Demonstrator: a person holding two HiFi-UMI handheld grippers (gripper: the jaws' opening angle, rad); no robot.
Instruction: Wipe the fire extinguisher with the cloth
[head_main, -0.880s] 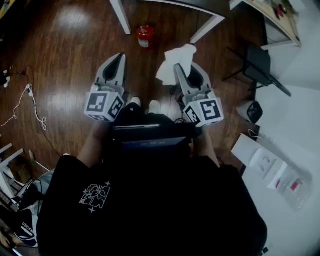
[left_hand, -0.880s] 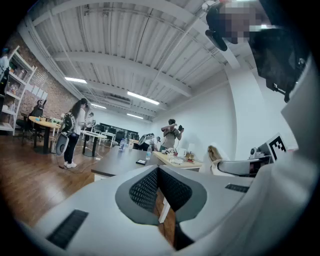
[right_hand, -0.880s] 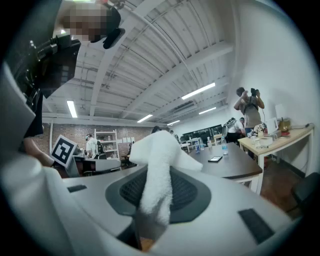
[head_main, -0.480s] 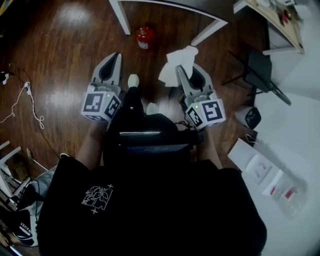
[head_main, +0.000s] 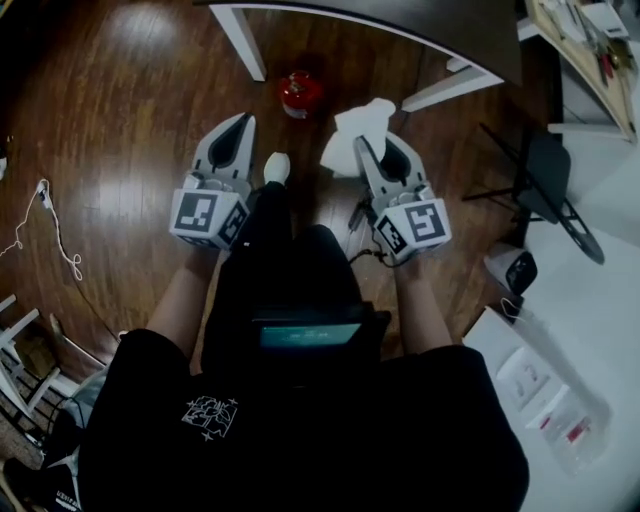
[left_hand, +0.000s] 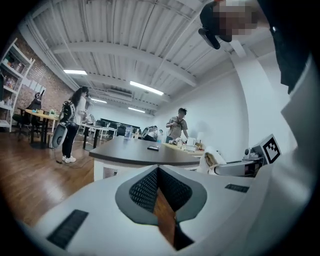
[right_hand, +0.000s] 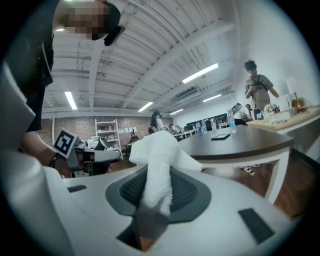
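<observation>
The right gripper has its fingers clamped on a white cloth, the loose end bunched beyond the tips, apparently ready for wiping. The left gripper has its fingers pressed together on nothing. The red fire extinguisher stands on the floor ahead of both sets of fingers, roughly between them and untouched.

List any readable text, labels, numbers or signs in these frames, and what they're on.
No words or numbers can be read in any view.
Left cube, right cube: square markers only, no letters.
Shirt: white print, too blurred to read.
Screen: glowing, nothing legible.
Fire extinguisher: label too small.
Papers: print too small.
</observation>
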